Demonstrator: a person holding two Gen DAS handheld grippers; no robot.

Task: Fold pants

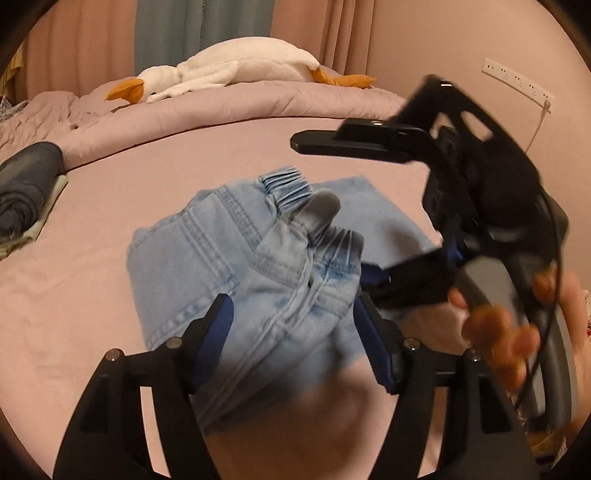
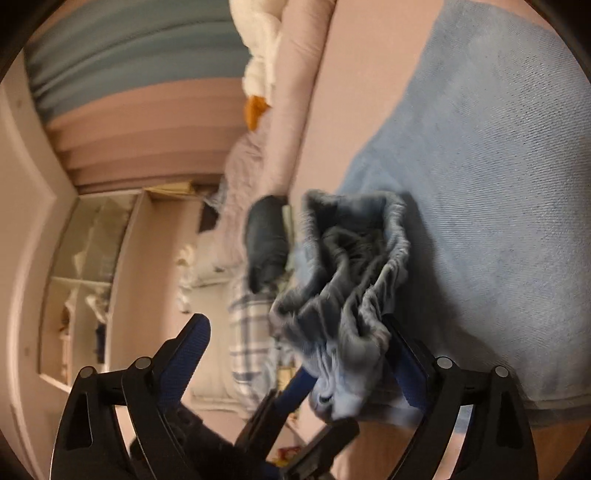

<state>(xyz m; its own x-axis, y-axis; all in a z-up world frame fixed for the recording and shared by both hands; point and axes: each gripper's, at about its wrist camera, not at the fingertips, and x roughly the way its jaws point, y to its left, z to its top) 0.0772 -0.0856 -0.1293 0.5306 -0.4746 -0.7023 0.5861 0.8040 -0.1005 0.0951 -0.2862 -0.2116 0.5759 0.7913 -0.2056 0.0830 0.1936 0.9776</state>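
Sideways, the right gripper [image 2: 295,354] gapes beside the pants [image 2: 354,280].

A wide bed [image 1: 110,295] fills the room, covered in a pale pink sheet, with a pink quilt [image 1: 221,107] bunched along its far side. A white plush goose [image 1: 236,66] with an orange beak lies on the quilt. Behind it hang pink curtains [image 1: 325,29] with a blue-grey curtain [image 1: 199,26] between them. On the pink wall to the right a white power strip [image 1: 517,81] is mounted, a cord dangling from it. Dark folded clothes [image 1: 26,184] sit at the bed's left edge. Beyond stands a glass-fronted cabinet [image 2: 85,266]. The light is warm and dim.
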